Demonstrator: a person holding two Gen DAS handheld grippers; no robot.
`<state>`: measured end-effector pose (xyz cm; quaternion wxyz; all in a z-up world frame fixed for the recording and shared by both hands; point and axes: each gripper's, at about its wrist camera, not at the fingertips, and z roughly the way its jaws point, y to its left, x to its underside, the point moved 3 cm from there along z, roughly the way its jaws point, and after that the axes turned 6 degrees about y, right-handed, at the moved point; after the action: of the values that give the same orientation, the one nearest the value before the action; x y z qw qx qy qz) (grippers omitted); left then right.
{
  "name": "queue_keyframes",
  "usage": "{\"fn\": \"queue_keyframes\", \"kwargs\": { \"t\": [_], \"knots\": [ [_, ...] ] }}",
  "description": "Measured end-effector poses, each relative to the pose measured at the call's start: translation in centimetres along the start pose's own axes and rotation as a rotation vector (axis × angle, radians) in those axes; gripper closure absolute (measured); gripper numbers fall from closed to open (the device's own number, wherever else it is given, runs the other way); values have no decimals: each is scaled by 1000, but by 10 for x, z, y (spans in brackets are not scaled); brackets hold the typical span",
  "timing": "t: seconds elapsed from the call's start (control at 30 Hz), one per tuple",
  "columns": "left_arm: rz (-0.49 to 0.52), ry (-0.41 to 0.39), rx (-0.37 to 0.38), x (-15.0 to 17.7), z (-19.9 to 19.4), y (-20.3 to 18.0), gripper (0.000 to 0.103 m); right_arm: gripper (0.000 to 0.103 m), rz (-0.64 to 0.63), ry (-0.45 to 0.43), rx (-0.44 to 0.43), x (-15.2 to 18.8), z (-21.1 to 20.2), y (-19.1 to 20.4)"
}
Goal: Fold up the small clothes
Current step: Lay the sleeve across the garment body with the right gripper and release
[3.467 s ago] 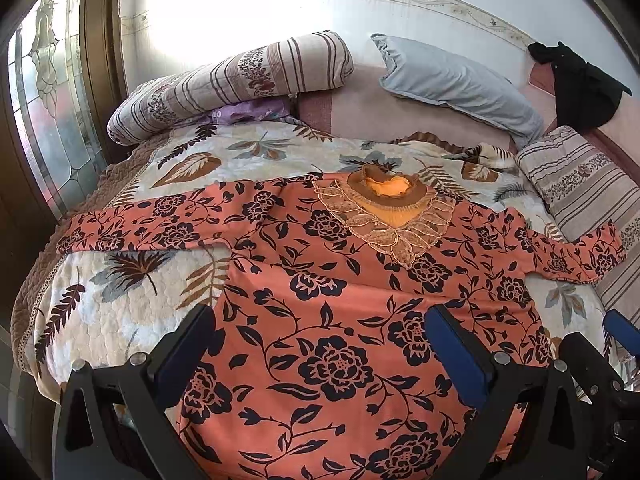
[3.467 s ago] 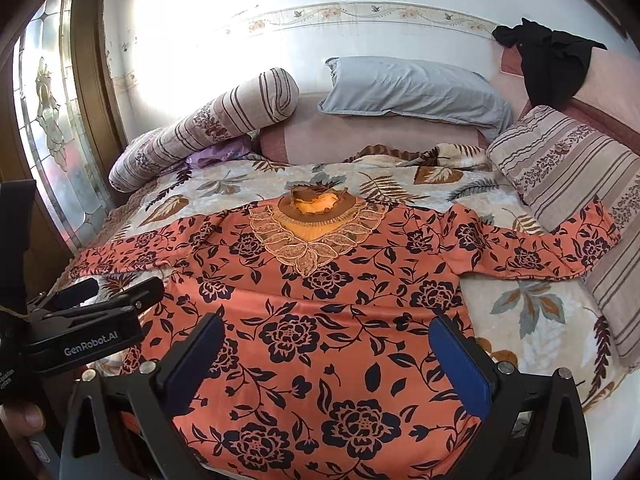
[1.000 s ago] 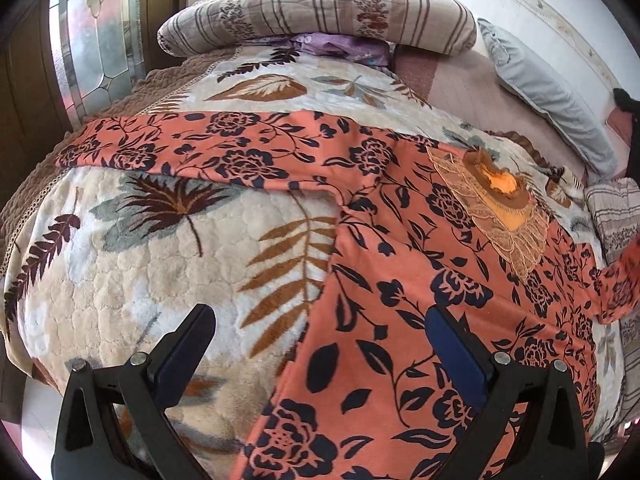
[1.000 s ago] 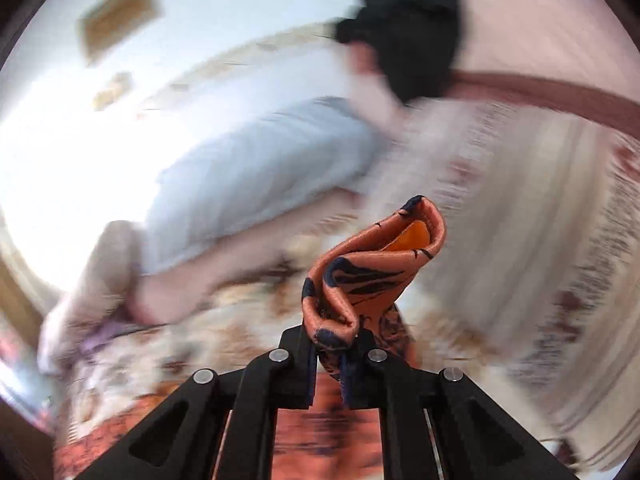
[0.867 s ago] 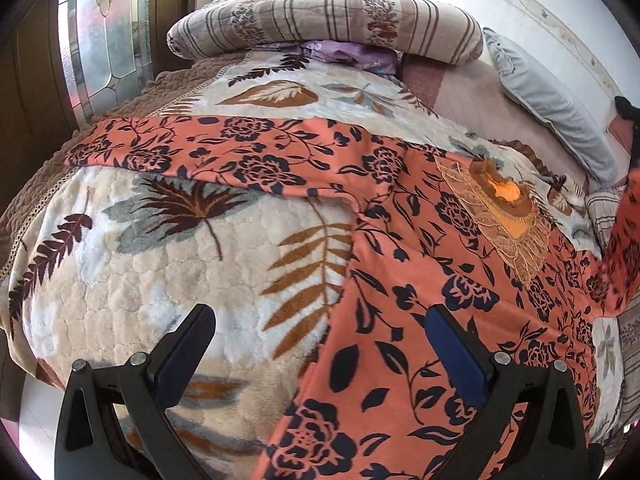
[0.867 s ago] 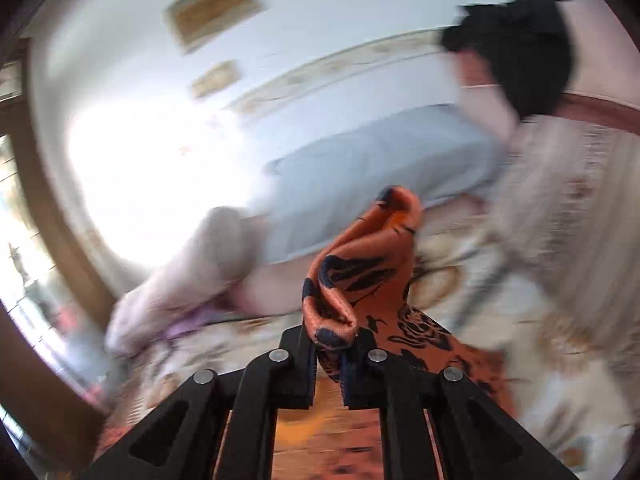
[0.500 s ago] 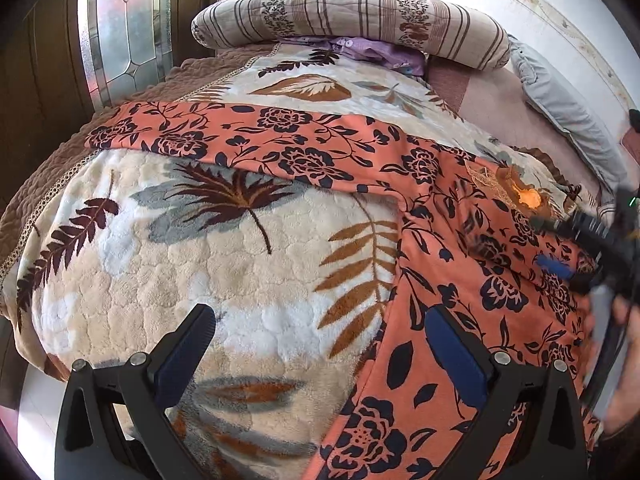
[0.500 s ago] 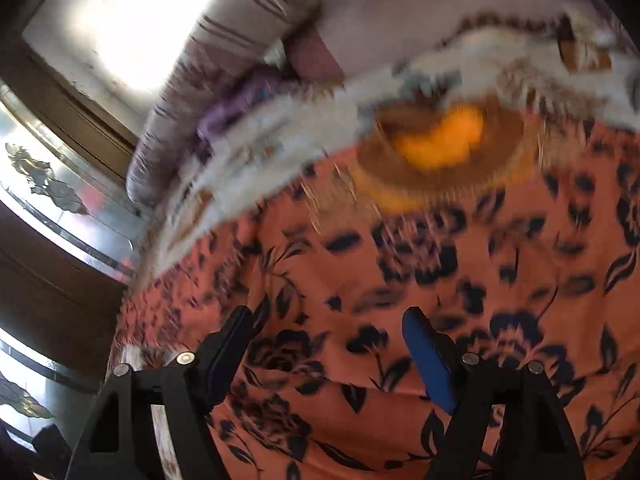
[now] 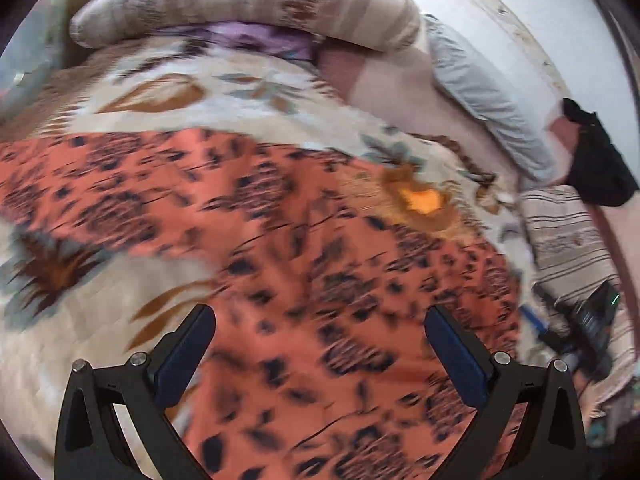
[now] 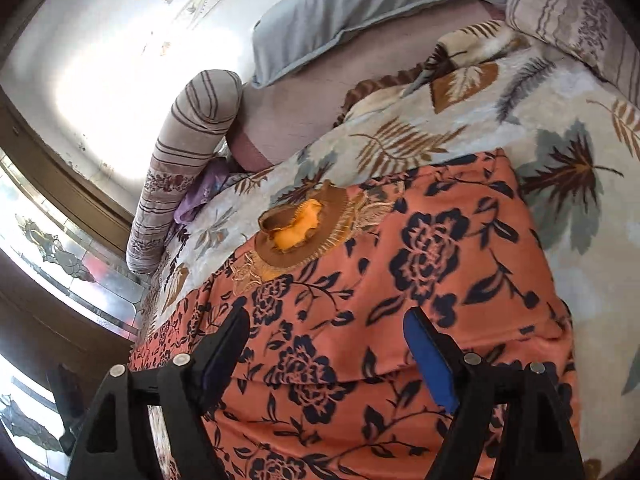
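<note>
The leaf-print blanket (image 10: pixel 460 120) carries the orange floral dress (image 10: pixel 420 280), its right sleeve folded across the body and its left sleeve lying out flat. Your left gripper (image 9: pixel 320 336) and right gripper (image 10: pixel 326 334) hover spread and empty; pinch that left cuff cleanly, then fold inward.

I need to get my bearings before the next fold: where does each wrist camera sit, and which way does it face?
Left wrist: on the left gripper, angled down over the bed toward the orange floral garment; own open fingers show, with the right gripper at the right edge.
Right wrist: on the right gripper, tilted, low over the garment; own open fingers show.
Shared: garment's orange neckline, striped bolster, grey pillow.
</note>
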<state>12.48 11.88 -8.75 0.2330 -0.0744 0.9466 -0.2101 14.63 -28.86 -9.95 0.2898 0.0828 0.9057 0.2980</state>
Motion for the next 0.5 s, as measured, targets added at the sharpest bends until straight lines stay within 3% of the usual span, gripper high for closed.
{"fn": "queue_keyframes", "kwargs": {
  "t": [0.07, 0.13, 0.2, 0.33, 0.37, 0.4, 0.43, 0.47, 0.5],
  "knots": [
    [-20, 54, 79, -24, 25, -13, 0, 21, 17, -4, -11, 11, -5, -15],
    [-37, 114, 112, -42, 51, -20, 0, 21, 35, -13, -22, 21, -11, -27],
    [-63, 153, 90, -54, 78, -19, 3, 21, 58, -21, -34, 31, -14, -38],
    [-116, 200, 20, -60, 112, -5, 19, 21, 83, -20, -45, 42, -18, -54],
    [-118, 210, 14, -58, 117, -4, 32, 21, 94, -19, -48, 43, -17, -57],
    [-109, 210, -22, -58, 119, -2, 54, 21, 107, -21, -48, 43, -16, -61],
    [-94, 208, -67, -58, 120, -2, 68, 21, 120, -24, -47, 42, -15, -65],
    [-81, 214, -112, -58, 121, -2, 93, 21, 130, -28, -51, 42, -15, -68],
    [-84, 217, -114, -60, 121, -1, 96, 21, 140, -31, -55, 42, -14, -70]
  ]
}}
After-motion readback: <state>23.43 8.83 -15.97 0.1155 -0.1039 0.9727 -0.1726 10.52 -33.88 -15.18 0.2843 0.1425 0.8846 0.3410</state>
